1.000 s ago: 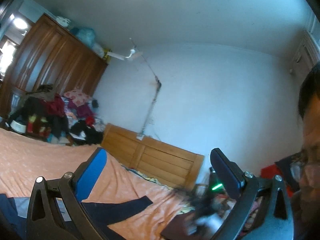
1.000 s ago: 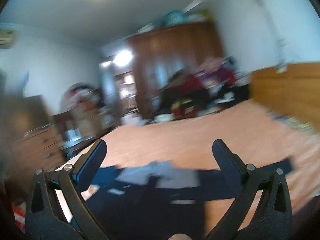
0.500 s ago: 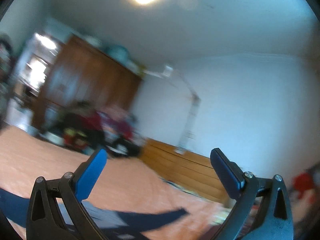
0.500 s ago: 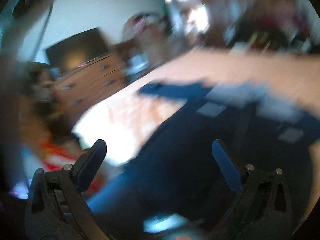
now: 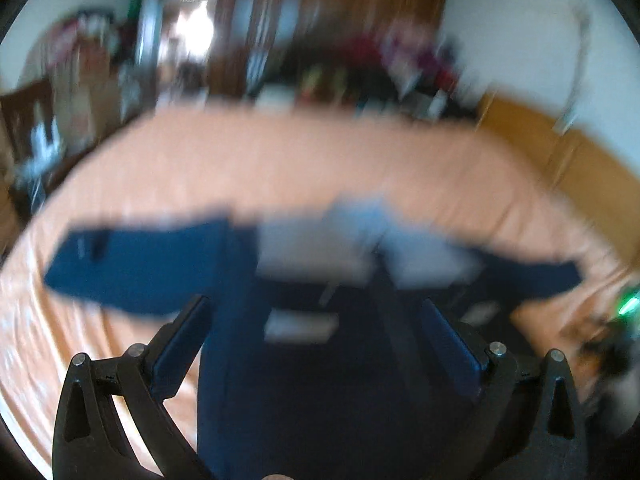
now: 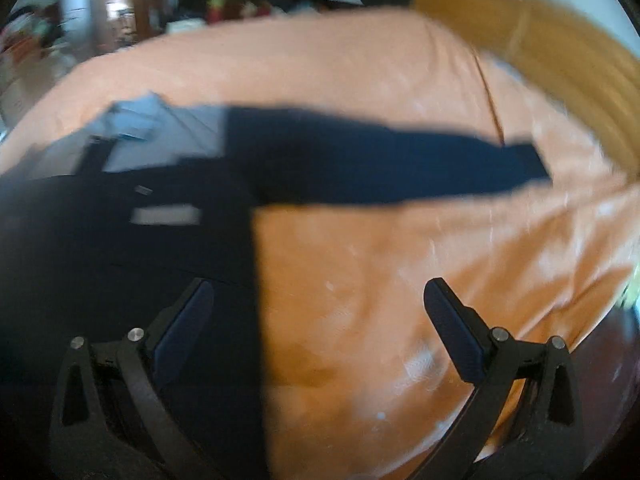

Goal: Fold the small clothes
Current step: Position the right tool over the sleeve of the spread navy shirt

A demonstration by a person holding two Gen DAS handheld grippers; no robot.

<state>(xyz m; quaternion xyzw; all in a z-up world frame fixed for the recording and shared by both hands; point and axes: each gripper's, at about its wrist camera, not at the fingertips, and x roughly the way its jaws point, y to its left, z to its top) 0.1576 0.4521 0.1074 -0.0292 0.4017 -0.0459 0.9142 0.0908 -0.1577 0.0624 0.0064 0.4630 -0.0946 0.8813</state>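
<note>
1. Although both wrist views are smeared by motion blur, the task's thing is plain enough: a dark navy long-sleeved garment (image 5: 320,360) with a pale grey panel at the collar lies spread flat on the orange bedsheet (image 5: 280,160), both sleeves stretched out sideways.
2. The left gripper (image 5: 316,340) hangs over the garment's body, its blue-padded fingers (image 5: 180,344) spread wide with nothing between them.
3. The right gripper (image 6: 316,328) sits at the garment's right side edge; its fingers are likewise spread and empty, the left pad over navy cloth and the right pad over bare sheet.
4. In the right wrist view the right sleeve (image 6: 400,160) runs out across the sheet, well apart from the gripper and beyond it, toward a wooden headboard (image 6: 540,40).
5. The garment looks unfolded, so I judge the step in hand to be the approach for the first fold, with no grasp made.
6. The next move likely calls for each gripper to come down on an edge of the cloth, perhaps a sleeve or a side seam, and pinch only the layer meant to be turned over.
7. Because the fabric is thin and limp, a shallow pinch may slip or drag the whole garment across the sheet; a low, flat approach would help.
8. How the hem lies cannot be told; it falls below both views.
</note>
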